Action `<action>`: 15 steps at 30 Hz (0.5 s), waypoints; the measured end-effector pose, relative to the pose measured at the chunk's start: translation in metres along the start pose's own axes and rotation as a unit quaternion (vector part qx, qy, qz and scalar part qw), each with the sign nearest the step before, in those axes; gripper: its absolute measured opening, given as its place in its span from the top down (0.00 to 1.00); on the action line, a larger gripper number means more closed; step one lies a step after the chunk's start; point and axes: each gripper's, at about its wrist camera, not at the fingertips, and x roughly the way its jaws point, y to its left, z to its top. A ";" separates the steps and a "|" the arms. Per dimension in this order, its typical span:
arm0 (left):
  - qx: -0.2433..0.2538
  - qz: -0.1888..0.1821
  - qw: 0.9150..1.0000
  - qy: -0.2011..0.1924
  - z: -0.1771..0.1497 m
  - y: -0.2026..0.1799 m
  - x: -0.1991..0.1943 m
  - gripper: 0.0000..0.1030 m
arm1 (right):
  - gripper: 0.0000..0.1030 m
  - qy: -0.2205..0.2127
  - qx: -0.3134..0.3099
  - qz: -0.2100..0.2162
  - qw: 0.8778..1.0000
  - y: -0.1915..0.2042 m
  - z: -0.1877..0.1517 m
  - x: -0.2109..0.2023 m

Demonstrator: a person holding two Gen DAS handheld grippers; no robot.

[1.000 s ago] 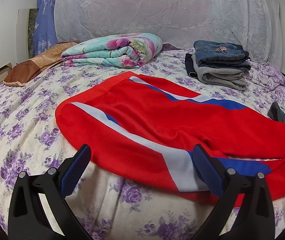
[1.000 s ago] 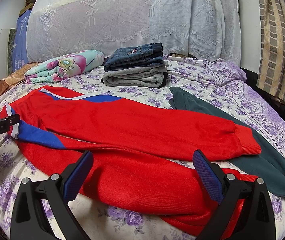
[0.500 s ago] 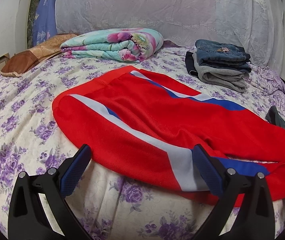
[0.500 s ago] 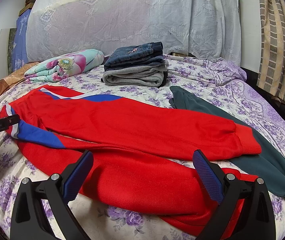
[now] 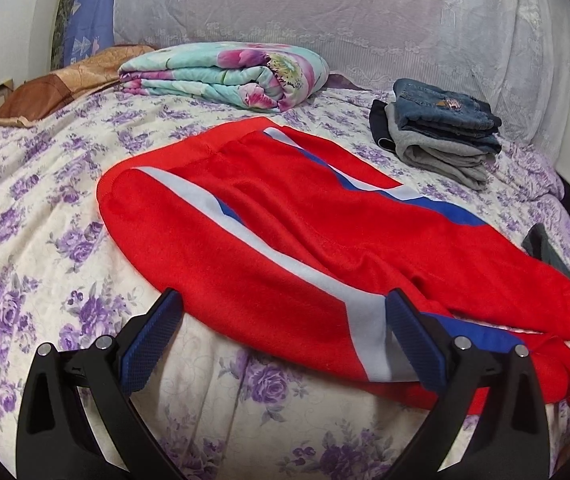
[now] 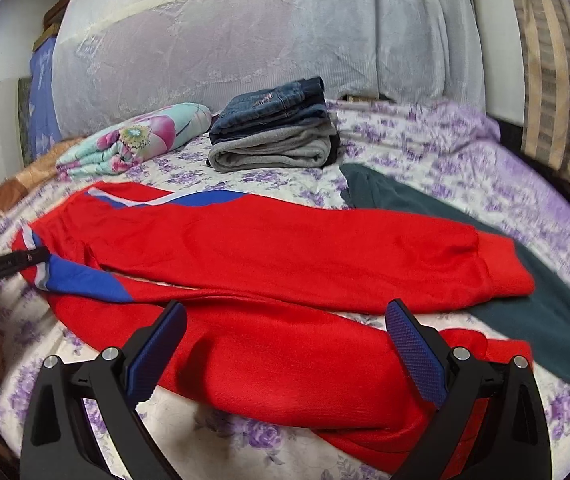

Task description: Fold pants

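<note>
Red track pants [image 6: 285,264] lie spread out flat on a floral bedspread [image 5: 45,208], both grippers spread wide and holding nothing.

Waistband toward the left gripper [image 5: 283,340], cuffs toward the right gripper [image 6: 285,344], long axis running across the bed. The right wrist view is motion-blurred; the near cuff is partly hidden behind a finger [image 6: 413,348], and dark green pants [image 6: 557,304] run out of frame.

Pants [image 5: 293,240] lie flat across the near side of the bed [image 5: 45,208], waistband left, legs running right. Behind them, a folded quilt [image 5: 225,76] at left and a stack of folded clothes [image 5: 441,132] at right. Another garment [image 6: 445,208] lies right of the pants, partly under them.
</note>
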 end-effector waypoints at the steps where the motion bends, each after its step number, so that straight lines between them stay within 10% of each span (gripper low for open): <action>1: -0.004 -0.005 1.000 0.001 0.000 0.002 0.000 0.04 | 0.03 0.007 0.022 0.012 1.000 -0.011 0.001 -0.001; 9: -0.021 -0.026 0.999 0.010 -0.001 0.008 0.002 0.04 | 0.03 0.025 0.197 0.076 0.977 -0.118 -0.005 -0.022; 15: -0.013 -0.016 1.000 0.010 -0.001 0.005 0.002 0.04 | 0.03 0.019 0.205 0.103 0.973 -0.133 0.025 -0.029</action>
